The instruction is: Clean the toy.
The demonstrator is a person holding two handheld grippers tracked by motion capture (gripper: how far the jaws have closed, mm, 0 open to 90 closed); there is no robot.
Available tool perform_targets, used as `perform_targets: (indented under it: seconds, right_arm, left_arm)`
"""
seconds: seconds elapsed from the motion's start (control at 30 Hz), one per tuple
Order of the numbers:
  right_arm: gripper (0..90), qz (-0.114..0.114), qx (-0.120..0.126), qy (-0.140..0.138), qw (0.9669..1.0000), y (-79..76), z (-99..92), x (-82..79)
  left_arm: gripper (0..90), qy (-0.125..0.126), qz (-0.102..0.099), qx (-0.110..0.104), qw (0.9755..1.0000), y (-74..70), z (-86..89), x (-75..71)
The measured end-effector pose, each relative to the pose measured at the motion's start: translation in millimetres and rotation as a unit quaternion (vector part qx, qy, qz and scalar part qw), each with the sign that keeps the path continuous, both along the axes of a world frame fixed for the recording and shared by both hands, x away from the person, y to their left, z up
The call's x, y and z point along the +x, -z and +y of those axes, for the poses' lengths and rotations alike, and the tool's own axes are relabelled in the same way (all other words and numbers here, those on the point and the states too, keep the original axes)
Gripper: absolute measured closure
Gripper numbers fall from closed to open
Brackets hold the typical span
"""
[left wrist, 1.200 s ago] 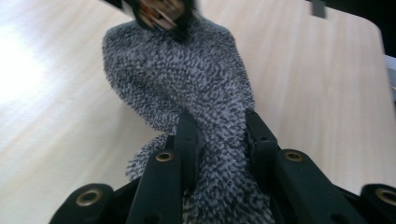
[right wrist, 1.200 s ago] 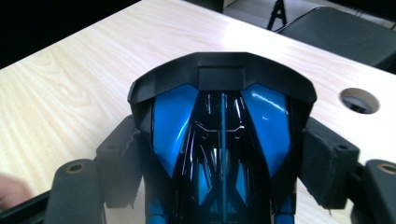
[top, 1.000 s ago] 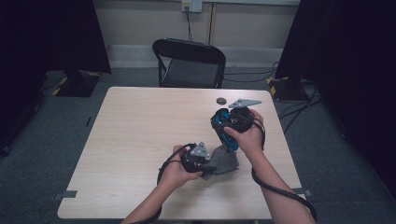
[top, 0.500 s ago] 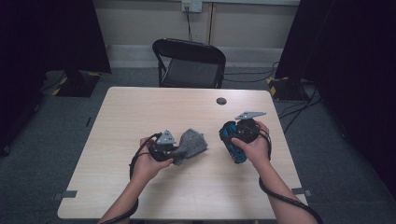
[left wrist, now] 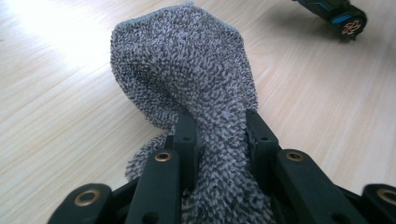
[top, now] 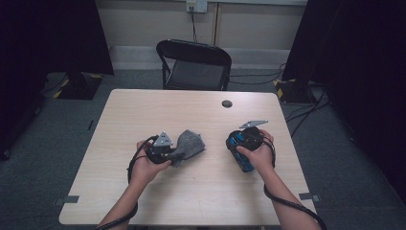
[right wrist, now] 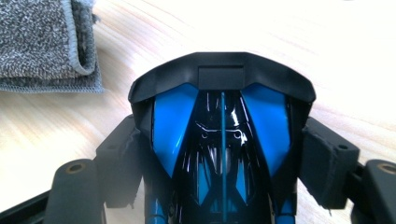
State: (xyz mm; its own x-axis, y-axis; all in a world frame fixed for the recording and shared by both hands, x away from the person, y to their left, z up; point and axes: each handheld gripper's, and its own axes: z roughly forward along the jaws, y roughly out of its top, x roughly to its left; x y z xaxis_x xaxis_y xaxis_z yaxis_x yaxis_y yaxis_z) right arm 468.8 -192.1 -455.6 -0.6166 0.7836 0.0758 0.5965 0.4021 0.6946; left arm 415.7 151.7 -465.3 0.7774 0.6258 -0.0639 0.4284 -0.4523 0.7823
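- Pinching a grey looped-pile cloth (left wrist: 187, 79) mid-table, the left gripper (left wrist: 219, 135) is clamped tight, seemingly for wiping.
- Right gripper (right wrist: 224, 154), jaws spread wide, grips a glossy blue-and-black toy car (right wrist: 219, 135) at its flanks, presenting it nearby, right.

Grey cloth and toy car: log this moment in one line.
left gripper: shut on grey cloth | right gripper: shut on toy car | table

On the table (top: 143, 201), the cloth (top: 189, 146) lies left of the toy car (top: 239, 148), a chair (top: 194, 64) behind.
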Motion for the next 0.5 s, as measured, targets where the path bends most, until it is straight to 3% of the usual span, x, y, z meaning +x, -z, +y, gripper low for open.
perform_targets:
  seconds: [0.4,0.5]
  right_arm:
    - [25.4,0.012,-0.019,0.009,0.9997,15.4,-1.0,14.4]
    - [25.4,0.014,-0.025,0.016,0.9995,19.7,-1.8,16.2]
  left_arm:
    - [70.4,-0.024,0.001,0.005,0.9997,11.6,12.0,5.8]
    - [70.2,-0.028,0.009,0.001,0.9996,14.6,11.0,7.7]
